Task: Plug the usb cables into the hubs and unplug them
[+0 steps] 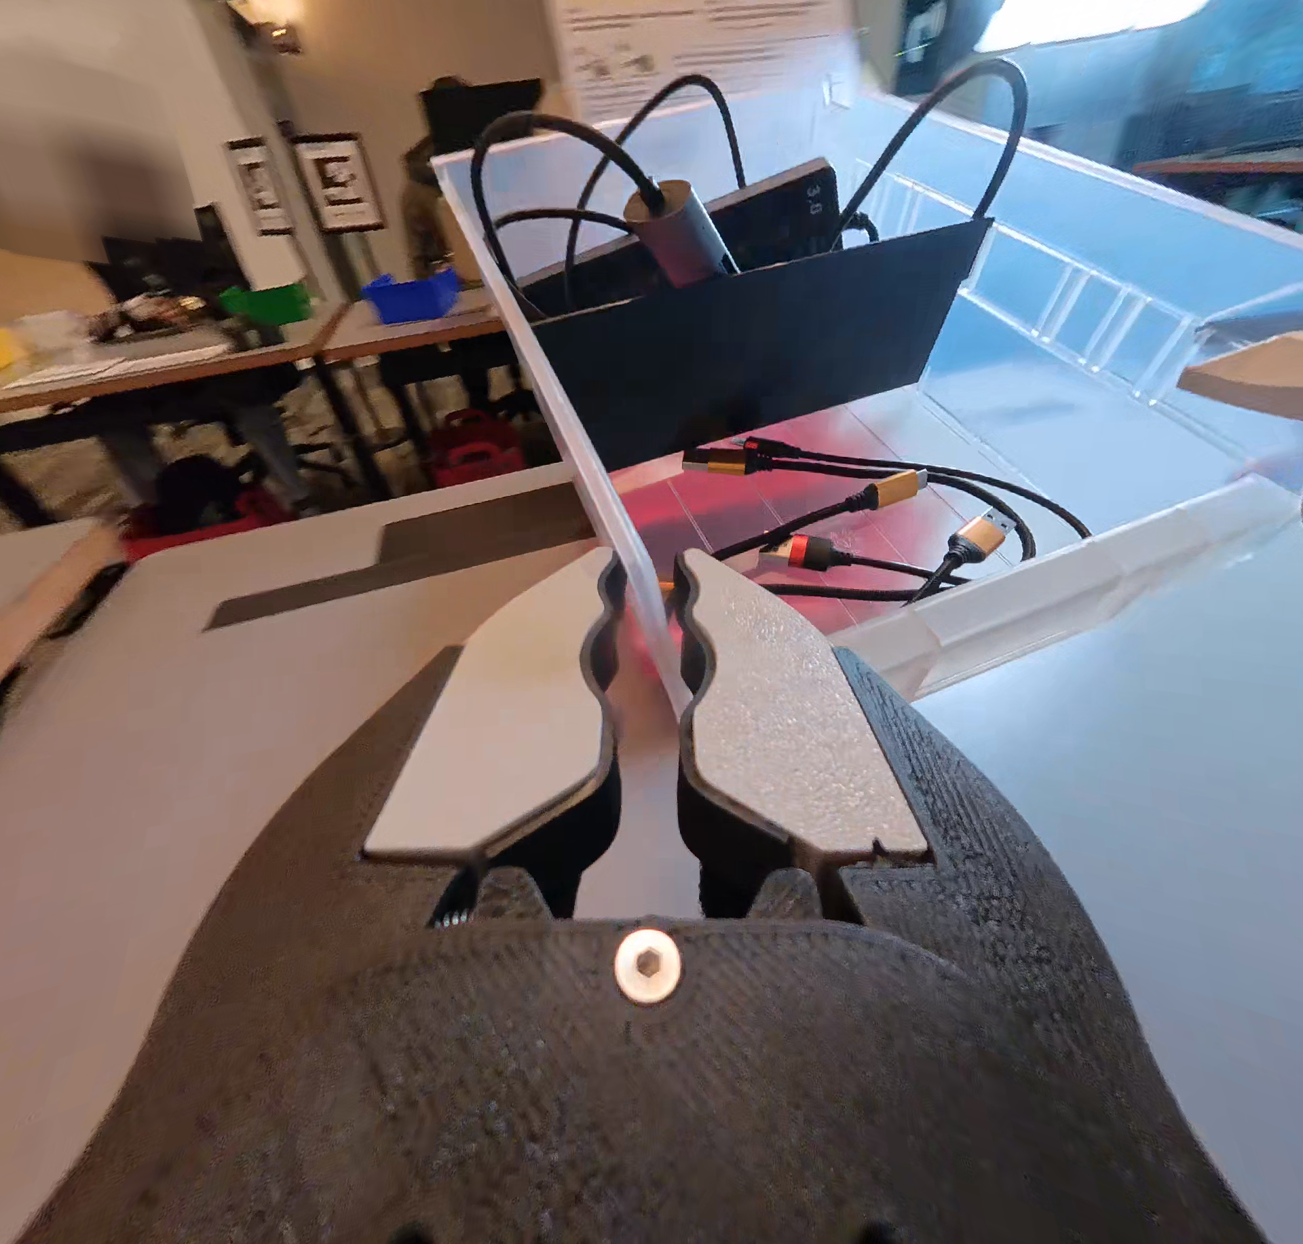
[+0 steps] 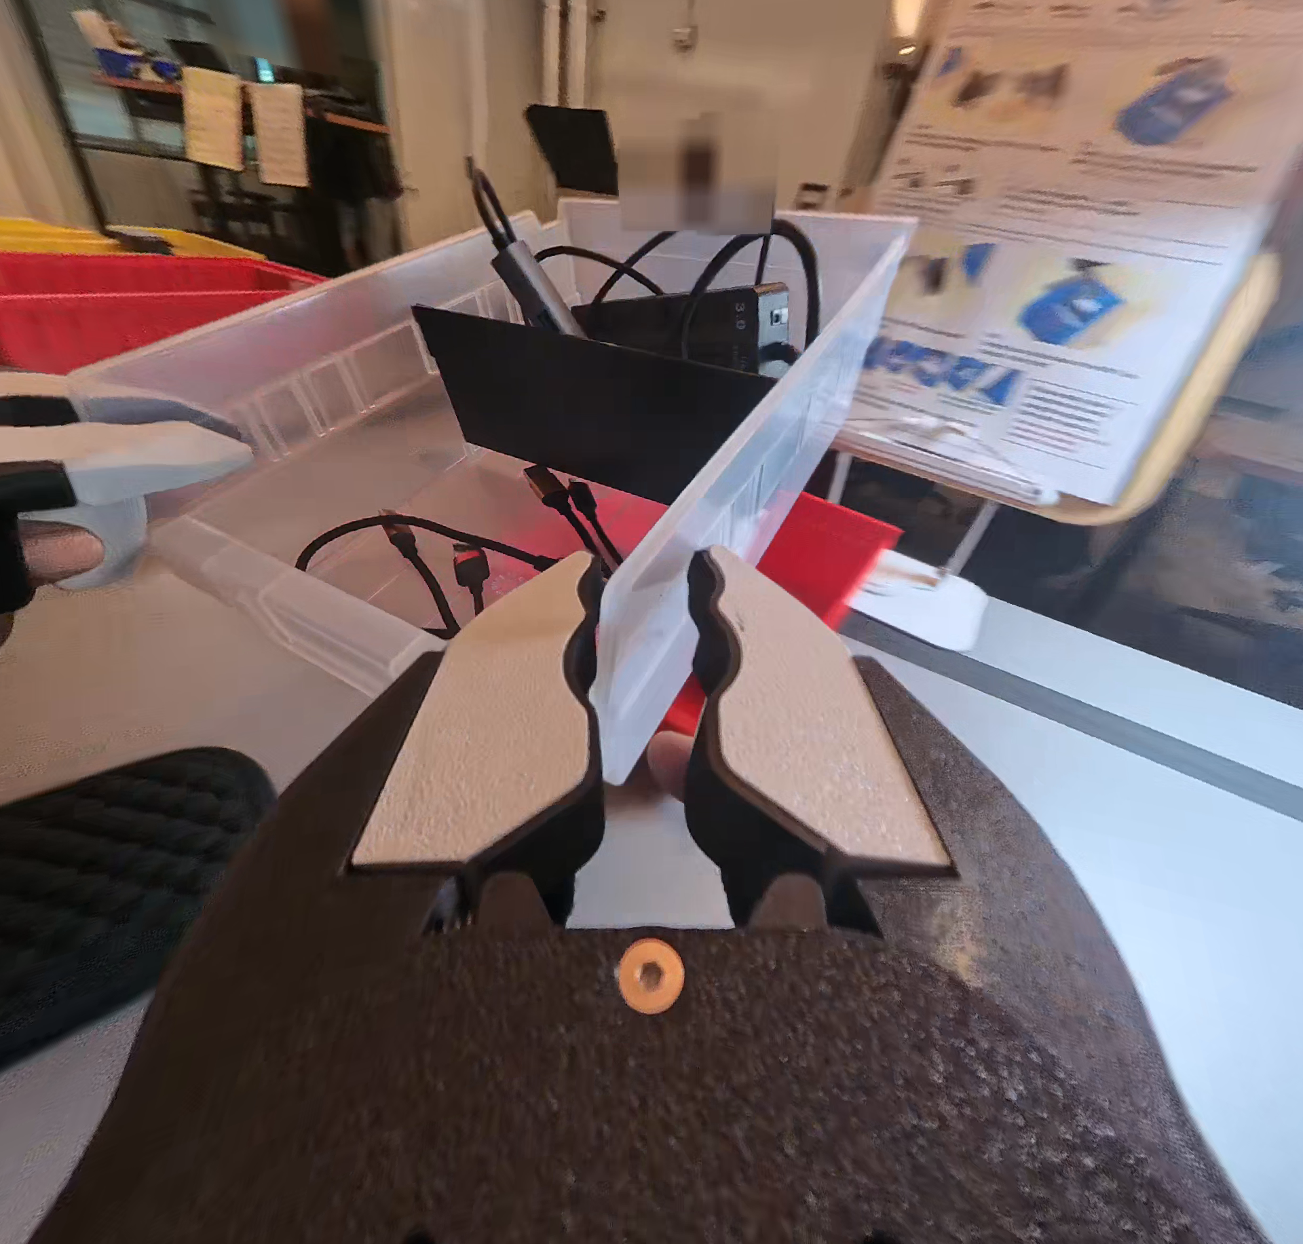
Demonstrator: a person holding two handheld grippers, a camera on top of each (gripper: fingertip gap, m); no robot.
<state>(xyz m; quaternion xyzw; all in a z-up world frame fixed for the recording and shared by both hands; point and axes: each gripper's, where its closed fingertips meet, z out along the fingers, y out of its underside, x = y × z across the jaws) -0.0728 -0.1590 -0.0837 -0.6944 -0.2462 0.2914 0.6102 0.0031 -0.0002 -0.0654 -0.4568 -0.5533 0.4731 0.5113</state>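
Both tools are gripping the clear bin, one on each side wall. The left tool (image 1: 645,579) is pinching the bin's (image 1: 1057,561) left wall between nearly closed jaws; the right tool (image 2: 645,575) is clamping the opposite wall, which is sitting deep between its fingers. The bin looks tilted in both views, though whether it is off the bench (image 1: 1128,822) I cannot tell.

Inside the bin, a black divider (image 1: 761,336) is crossing the middle. Behind the divider, two hubs are leaning: a grey cylindrical one (image 1: 680,233) and a flat black one (image 1: 790,212), each with its own lead looping above. In front of the divider, the loose cables (image 1: 881,526) are lying on the bin floor, plugs free, none seated in a hub.

Plugging is not yet started; this looks like positioning the bin. The next move likely calls for settling the bin flat, letting go of both walls, then reaching one tool to a plug in front of the divider and the other to a hub behind it.
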